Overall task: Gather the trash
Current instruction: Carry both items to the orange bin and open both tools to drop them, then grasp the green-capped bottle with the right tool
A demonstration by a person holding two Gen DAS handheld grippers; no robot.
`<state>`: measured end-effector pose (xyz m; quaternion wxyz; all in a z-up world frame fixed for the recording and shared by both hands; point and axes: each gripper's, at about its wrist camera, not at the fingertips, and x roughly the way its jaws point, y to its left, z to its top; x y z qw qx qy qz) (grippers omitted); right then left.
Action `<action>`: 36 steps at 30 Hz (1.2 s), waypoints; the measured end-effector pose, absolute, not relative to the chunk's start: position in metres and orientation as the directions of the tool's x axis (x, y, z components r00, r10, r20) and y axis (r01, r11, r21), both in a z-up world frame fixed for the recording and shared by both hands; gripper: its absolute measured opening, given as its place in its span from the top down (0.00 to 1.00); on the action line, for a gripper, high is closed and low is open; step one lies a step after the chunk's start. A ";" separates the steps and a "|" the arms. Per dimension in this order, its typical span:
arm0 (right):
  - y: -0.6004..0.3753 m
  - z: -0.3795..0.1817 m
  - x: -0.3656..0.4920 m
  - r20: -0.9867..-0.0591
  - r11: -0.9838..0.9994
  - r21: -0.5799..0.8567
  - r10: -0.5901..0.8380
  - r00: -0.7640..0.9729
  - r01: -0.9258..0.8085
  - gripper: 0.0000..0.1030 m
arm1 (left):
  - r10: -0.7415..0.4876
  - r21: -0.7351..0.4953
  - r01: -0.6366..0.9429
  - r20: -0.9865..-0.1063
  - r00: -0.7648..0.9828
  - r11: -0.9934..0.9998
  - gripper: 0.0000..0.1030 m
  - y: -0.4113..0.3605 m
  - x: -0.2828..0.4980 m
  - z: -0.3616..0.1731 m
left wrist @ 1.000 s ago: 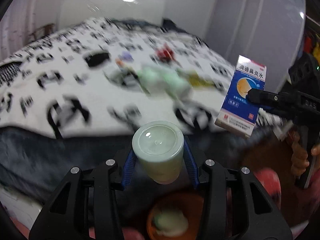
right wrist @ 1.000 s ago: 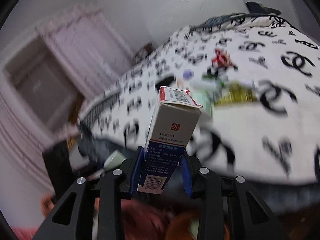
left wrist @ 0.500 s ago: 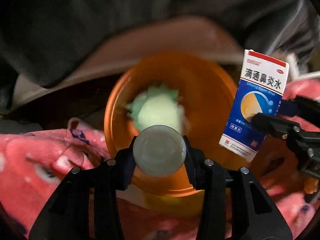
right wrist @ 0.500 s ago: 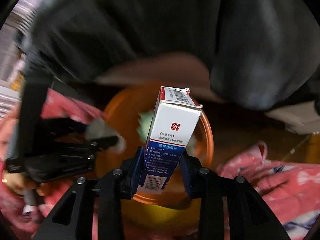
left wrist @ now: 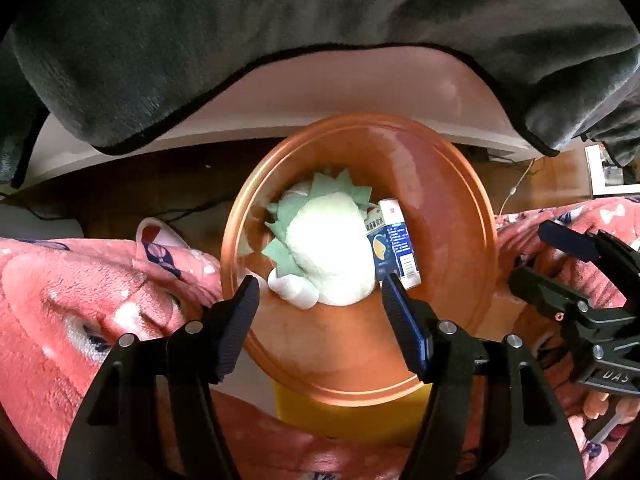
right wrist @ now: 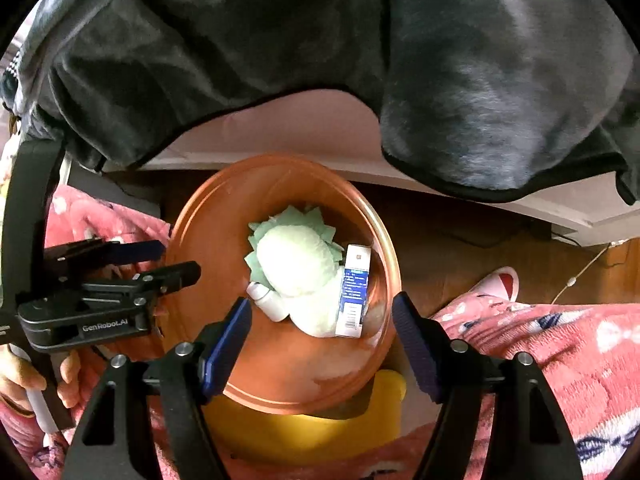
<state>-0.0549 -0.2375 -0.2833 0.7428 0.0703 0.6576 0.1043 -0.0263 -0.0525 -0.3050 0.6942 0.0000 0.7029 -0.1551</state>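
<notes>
An orange bin [left wrist: 448,184] [right wrist: 208,240] stands on the floor below both grippers. Inside lie a pale green bundle [left wrist: 332,248] [right wrist: 296,260], a small white bottle [left wrist: 294,290] [right wrist: 269,300] and a blue-and-white medicine box [left wrist: 394,246] [right wrist: 354,292]. My left gripper [left wrist: 318,304] hangs over the bin with its jaws opening and nothing between them. My right gripper [right wrist: 322,320] also points down over the bin, its jaws opening and empty. Each gripper shows at the edge of the other's view: the right gripper [left wrist: 560,264] and the left gripper [right wrist: 172,260].
A dark grey blanket [left wrist: 240,32] [right wrist: 360,48] hangs off the bed edge above the bin. The person's pink patterned legs [left wrist: 72,300] [right wrist: 560,340] flank the bin, with a pink slipper [right wrist: 498,282] and a thin cable [left wrist: 516,188] on the wooden floor. A yellow base [right wrist: 304,424] sits under the bin.
Both grippers swung down from facing the bed to over the bin. The left let go of the white bottle and the right let go of the medicine box; both lie in the bin.
</notes>
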 end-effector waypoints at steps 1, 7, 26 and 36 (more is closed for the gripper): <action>-0.236 -0.281 -0.056 -0.961 0.969 0.241 0.247 0.122 -0.060 0.31 | -0.221 -0.222 0.214 -0.975 -0.028 0.951 0.39 -0.053 -0.027 -0.302; -0.241 -0.243 -0.061 -0.942 0.968 0.243 0.250 0.222 -0.060 0.31 | -0.268 -0.238 0.250 -0.959 0.093 0.939 0.39 -0.048 -0.032 -0.263; -0.231 -0.044 0.067 -0.708 0.974 0.148 0.224 0.670 -0.170 0.23 | -0.275 -0.176 0.232 -0.810 0.518 0.957 0.22 -0.004 -0.023 -0.119; -0.192 -0.067 0.174 -0.764 0.989 0.022 0.111 0.636 -0.146 0.23 | -0.274 -0.209 0.184 -0.822 0.499 0.960 0.21 0.011 -0.001 -0.126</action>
